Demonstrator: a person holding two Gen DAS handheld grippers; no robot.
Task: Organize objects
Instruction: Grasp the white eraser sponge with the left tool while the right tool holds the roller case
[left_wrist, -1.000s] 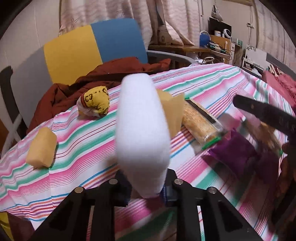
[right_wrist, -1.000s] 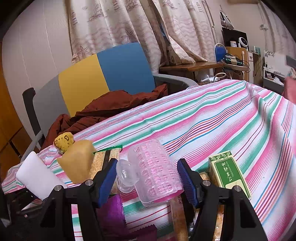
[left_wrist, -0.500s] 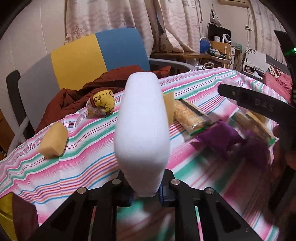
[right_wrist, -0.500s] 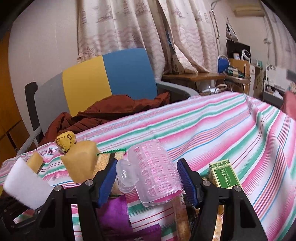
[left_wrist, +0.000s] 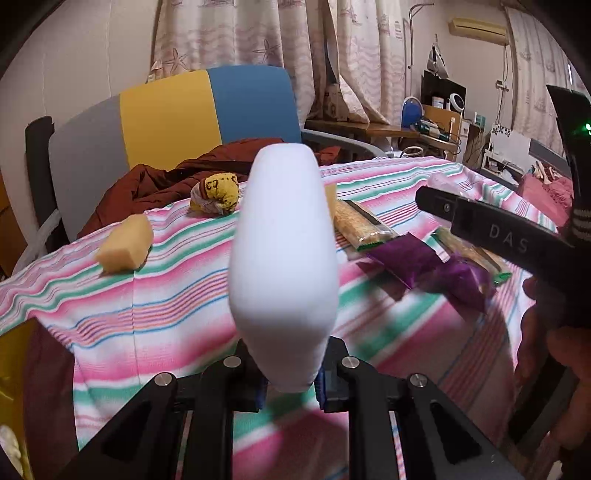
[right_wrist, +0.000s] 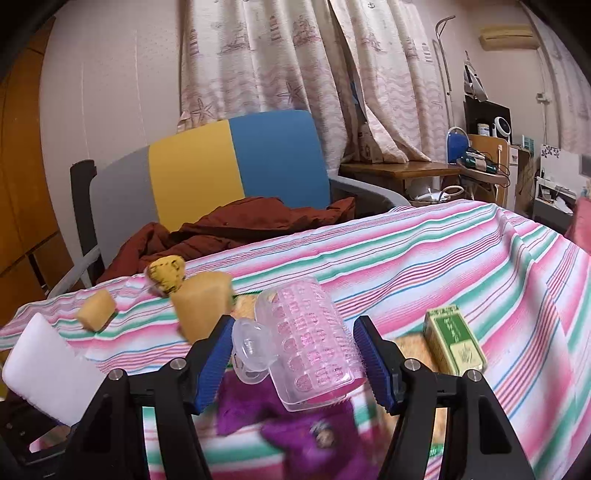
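Left gripper (left_wrist: 290, 384) clenched on a white rectangular foam sponge block (left_wrist: 284, 266), pinched at its lower end; block stands up from the jaws, above the striped surface (left_wrist: 155, 295). Same white block shows at lower left in the right wrist view (right_wrist: 48, 373).

Right gripper (right_wrist: 295, 363) grasping a clear pink plastic case with rows of small compartments (right_wrist: 314, 343), blue ribbed pads (right_wrist: 212, 363) on either side of it; a small clear cap (right_wrist: 253, 347) hangs at the case's left side. Case lifted off the surface, tilted. In the left wrist view the right gripper's black finger (left_wrist: 491, 232) comes in from the right, a hand (left_wrist: 557, 354) behind it.

On the pink-green-white striped cloth surface: small tan sponge wedge (left_wrist: 125, 251) near the left edge; yellow-and-white knotted cloth bundle (left_wrist: 216, 194) further back; larger tan sponge piece (right_wrist: 201, 306) just beside the bundle; clear packet of beige grainy snack (left_wrist: 360, 227) right of the white block; purple foil wrappers (left_wrist: 428, 266) touching that packet; green-and-white cardboard box (right_wrist: 454, 341) at the right of the right gripper.

Behind the surface: chair with grey, yellow and blue back (left_wrist: 207, 114), dark red garment (left_wrist: 162, 184) heaped on it. Patterned curtains (right_wrist: 295, 66) behind.
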